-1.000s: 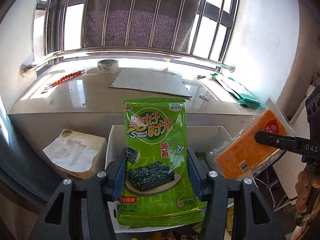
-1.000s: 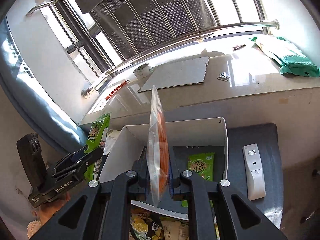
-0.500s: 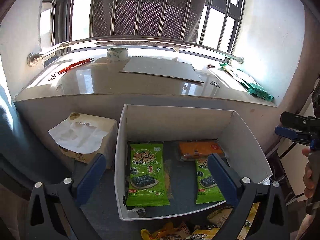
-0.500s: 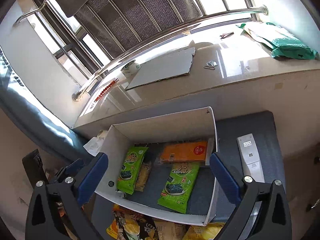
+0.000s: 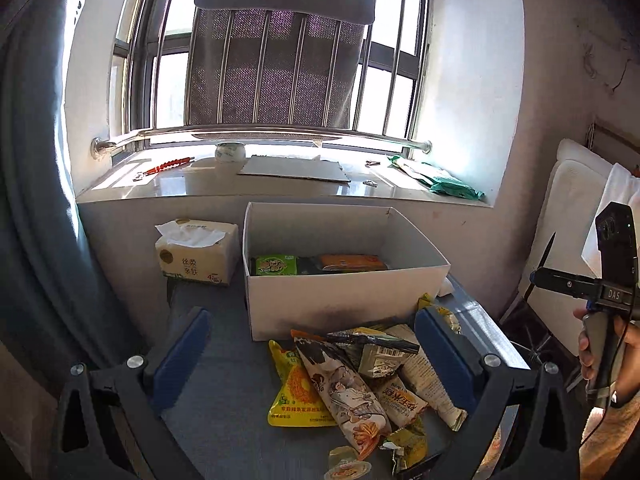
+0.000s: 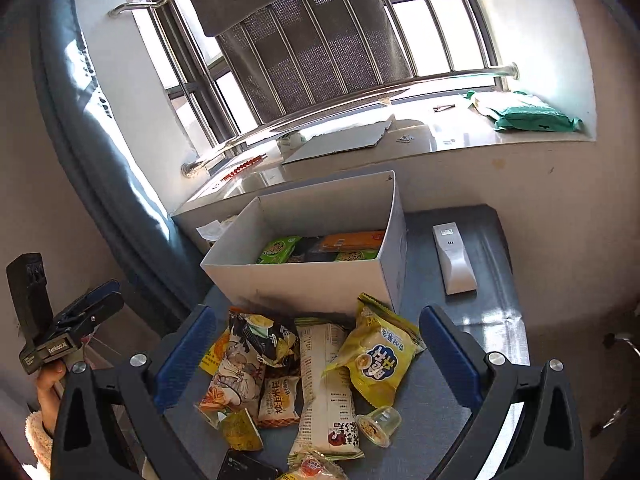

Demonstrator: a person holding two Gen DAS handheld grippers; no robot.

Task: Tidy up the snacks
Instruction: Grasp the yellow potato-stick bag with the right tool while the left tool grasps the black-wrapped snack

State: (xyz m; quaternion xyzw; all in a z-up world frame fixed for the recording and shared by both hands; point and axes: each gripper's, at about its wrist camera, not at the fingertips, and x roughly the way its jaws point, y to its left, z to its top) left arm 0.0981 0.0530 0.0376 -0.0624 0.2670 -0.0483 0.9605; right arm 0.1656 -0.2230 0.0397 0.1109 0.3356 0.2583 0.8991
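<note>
A white cardboard box (image 5: pixel 340 296) (image 6: pixel 304 284) stands on the grey table. It holds green seaweed packets (image 5: pixel 276 265) (image 6: pixel 278 250) and an orange packet (image 5: pixel 352 262) (image 6: pixel 352 240). A pile of loose snack bags (image 5: pixel 352 384) (image 6: pixel 304 376) lies in front of the box, with a yellow bag (image 6: pixel 378 364) and a small jelly cup (image 6: pixel 380 424). My left gripper (image 5: pixel 316 360) is open and empty above the pile. My right gripper (image 6: pixel 316 356) is open and empty above the same pile. It also shows at the right edge of the left wrist view (image 5: pixel 560 280).
A tissue box (image 5: pixel 196 252) stands left of the white box. A white remote (image 6: pixel 454 258) lies to its right. The windowsill behind carries cardboard (image 5: pixel 296 168), a tape roll (image 5: pixel 229 152) and a green bag (image 6: pixel 528 114). A blue curtain (image 5: pixel 36 240) hangs at left.
Both grippers let go of their packets, the seaweed and the orange one, which now lie in the box. Both grippers opened wide and drew back over the snack pile.
</note>
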